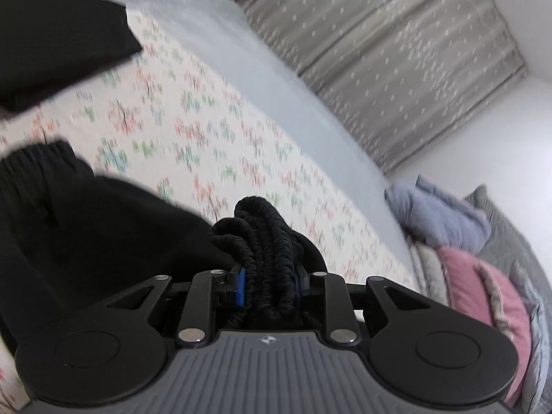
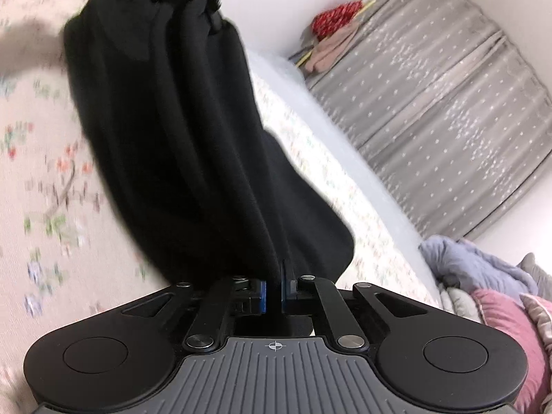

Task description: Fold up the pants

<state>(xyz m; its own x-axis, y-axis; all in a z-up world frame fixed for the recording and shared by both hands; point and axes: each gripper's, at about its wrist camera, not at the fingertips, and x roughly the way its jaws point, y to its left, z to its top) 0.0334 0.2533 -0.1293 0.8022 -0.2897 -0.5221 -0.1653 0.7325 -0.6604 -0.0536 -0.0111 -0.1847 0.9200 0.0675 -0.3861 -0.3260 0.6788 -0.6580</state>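
- The left gripper [image 1: 267, 284] has its jaws clamped on a thick bunch of ribbed waistband of the black pants [image 1: 86, 234].
- The right gripper [image 2: 274, 291] has its jaws pressed nearly together on a thin edge of the same cloth.
- The pants hang between the two, lifted over the flowered bed [image 1: 214, 127].
- Step in hand, as I judge it: carrying the held ends across for a fold.
- Next: lower both ends evenly onto the bed, edges aligned, before letting go.

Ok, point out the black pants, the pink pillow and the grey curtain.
black pants [image 2: 193, 158], right wrist view, hanging middle of the fabric.
pink pillow [image 1: 496, 296], left wrist view, its face.
grey curtain [image 2: 448, 131], right wrist view, a middle fold.
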